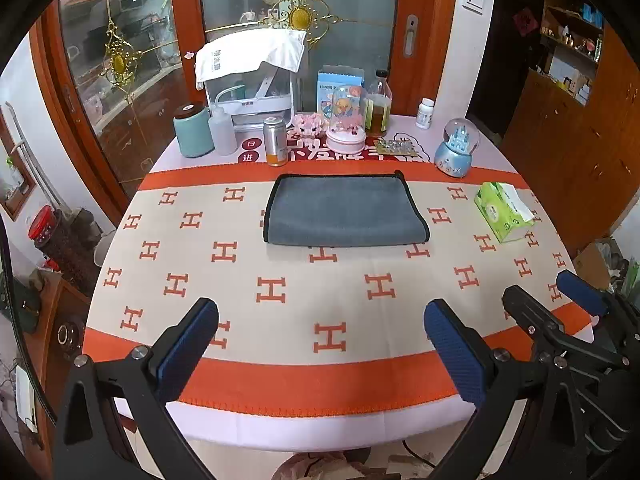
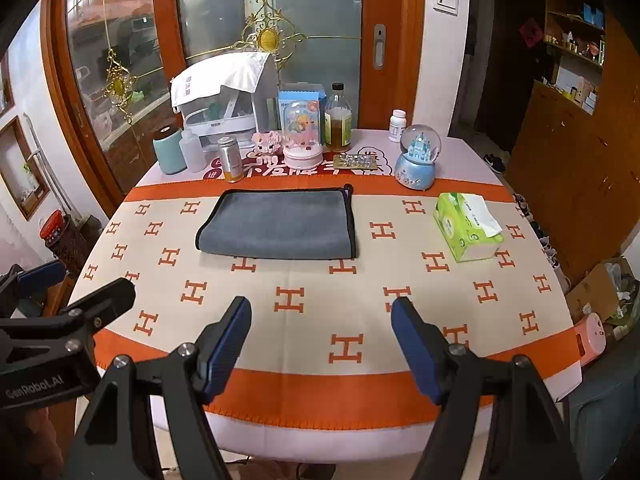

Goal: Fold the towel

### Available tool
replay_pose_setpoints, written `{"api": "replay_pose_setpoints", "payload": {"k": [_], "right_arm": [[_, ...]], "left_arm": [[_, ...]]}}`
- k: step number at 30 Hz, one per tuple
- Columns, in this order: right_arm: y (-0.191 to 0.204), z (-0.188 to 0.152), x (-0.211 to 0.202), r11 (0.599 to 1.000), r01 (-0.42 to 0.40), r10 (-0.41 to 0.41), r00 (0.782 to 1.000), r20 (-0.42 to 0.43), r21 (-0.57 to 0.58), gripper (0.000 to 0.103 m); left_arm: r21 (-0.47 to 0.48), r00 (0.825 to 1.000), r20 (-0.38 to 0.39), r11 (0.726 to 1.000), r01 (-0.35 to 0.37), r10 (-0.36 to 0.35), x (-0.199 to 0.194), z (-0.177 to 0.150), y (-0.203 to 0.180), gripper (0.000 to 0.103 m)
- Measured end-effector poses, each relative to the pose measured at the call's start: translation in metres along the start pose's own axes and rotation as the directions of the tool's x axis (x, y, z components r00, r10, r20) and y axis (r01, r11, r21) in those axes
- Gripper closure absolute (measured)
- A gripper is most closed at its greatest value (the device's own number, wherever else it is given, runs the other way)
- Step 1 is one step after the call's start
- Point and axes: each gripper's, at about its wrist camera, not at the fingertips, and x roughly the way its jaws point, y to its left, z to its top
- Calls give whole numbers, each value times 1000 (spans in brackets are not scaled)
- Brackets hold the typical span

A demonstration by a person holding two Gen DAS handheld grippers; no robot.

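Note:
A grey towel (image 1: 345, 211) with black edging lies folded flat on the patterned tablecloth (image 1: 280, 320), past the middle of the table; it also shows in the right wrist view (image 2: 280, 225). My left gripper (image 1: 320, 322) is open and empty, held above the table's near edge, well short of the towel. My right gripper (image 2: 321, 320) is open and empty, also above the near edge. The right gripper shows at the right of the left wrist view (image 1: 554, 292), and the left gripper at the left of the right wrist view (image 2: 78, 282).
A green tissue pack (image 1: 505, 211) lies right of the towel. Behind the towel stand a can (image 1: 275, 141), a teal jar (image 1: 193, 131), a snow globe (image 1: 457, 147), bottles and a white appliance (image 1: 252, 80). A wooden cabinet stands at the right.

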Motion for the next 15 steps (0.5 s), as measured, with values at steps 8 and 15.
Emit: {"api": "replay_pose_setpoints", "payload": {"k": [8,15], "right_arm": [[-1,-6,-4,1000,-5,5,1000,-5,-2,30],[-3,-7,-5,1000,-5,5,1000,-9,5,30]], "left_arm": [[-21,1000,-5,1000,-17,17,-1,-5,0,1],[-20,999,-4,999,-33,33,-3,-7,-3,1]]}}
